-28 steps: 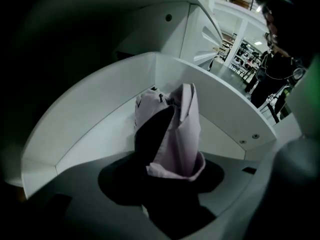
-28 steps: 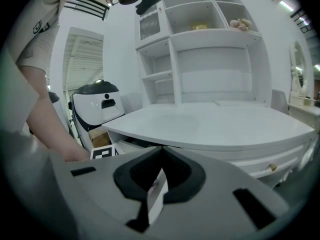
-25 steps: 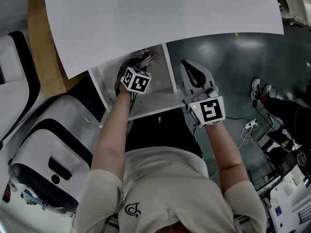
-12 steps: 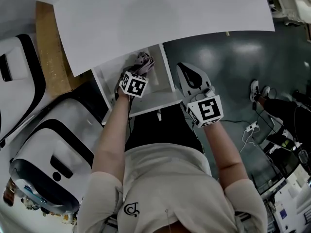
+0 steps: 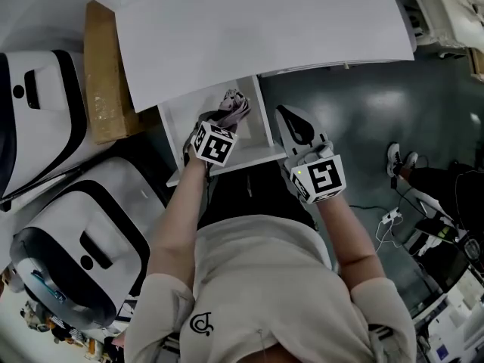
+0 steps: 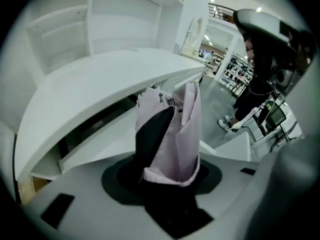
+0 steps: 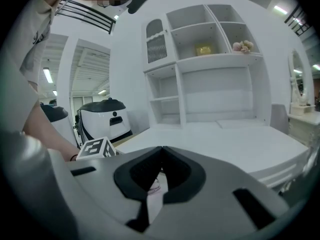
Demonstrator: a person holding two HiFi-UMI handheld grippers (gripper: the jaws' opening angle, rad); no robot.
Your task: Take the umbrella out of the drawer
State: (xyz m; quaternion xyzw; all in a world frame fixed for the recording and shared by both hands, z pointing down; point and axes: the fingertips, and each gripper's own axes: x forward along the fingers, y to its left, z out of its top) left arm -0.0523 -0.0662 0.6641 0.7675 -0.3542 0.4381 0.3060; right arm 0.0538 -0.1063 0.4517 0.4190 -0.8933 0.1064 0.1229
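Left tongs (image 6: 167,176) clamp the folded umbrella (image 6: 172,129), held over the open drawer (image 5: 265,123). Right tongs (image 7: 160,154) are pinched together, empty. Danger: loose canopy could snag the bench (image 5: 265,29) edge above the drawer and slip free.

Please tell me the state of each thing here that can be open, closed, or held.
Drawer: pulled open.
Umbrella: folded shut, clamped in the left gripper.
Left gripper: shut on the umbrella.
Right gripper: jaws together, holding nothing.
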